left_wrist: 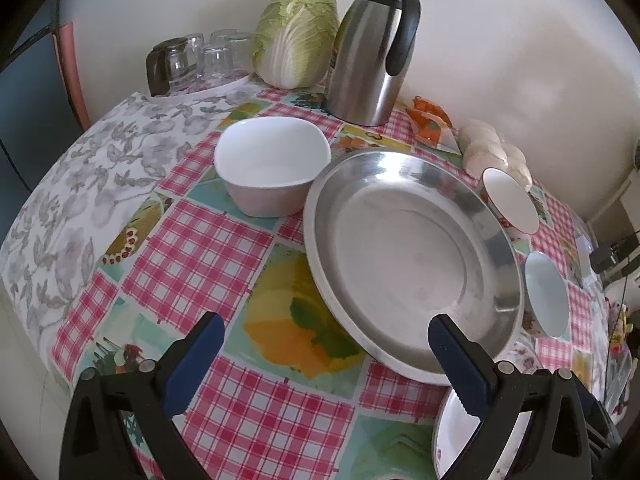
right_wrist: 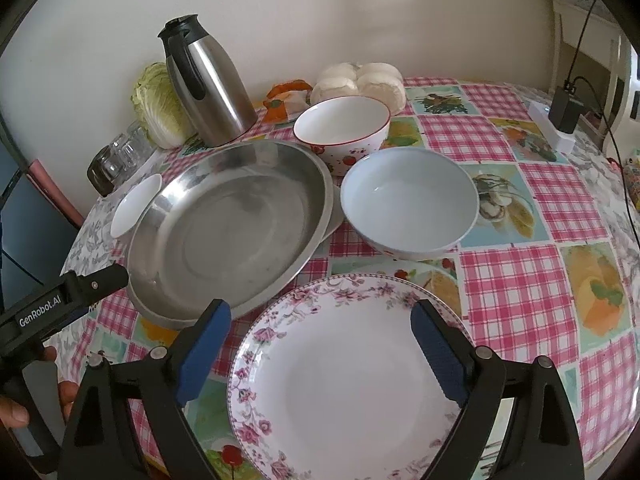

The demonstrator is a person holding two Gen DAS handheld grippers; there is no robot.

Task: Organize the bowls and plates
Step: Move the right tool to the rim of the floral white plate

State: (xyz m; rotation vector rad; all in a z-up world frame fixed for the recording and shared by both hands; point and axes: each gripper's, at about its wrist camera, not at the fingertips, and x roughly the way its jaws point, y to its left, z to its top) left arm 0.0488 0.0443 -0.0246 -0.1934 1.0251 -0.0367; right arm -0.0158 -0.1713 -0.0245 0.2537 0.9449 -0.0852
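Steel plate (right_wrist: 224, 224) sitting between white square bowl (left_wrist: 272, 164) and pale blue bowl (right_wrist: 408, 200); thermos (right_wrist: 208, 84), cabbage (left_wrist: 296, 36) standing behind. Floral plate (right_wrist: 340, 380) lying flat. Left gripper (left_wrist: 324, 364), right gripper (right_wrist: 320, 348) both gaping, holding nothing.

hand-held gripper (right_wrist: 320, 344): black frame | blue ridged pads | silver pins | white "GenRobot.AI" lettering

Two close, downward-tilted wrist views, both over the steel plate (left_wrist: 412, 256) (right_wrist: 228, 224).
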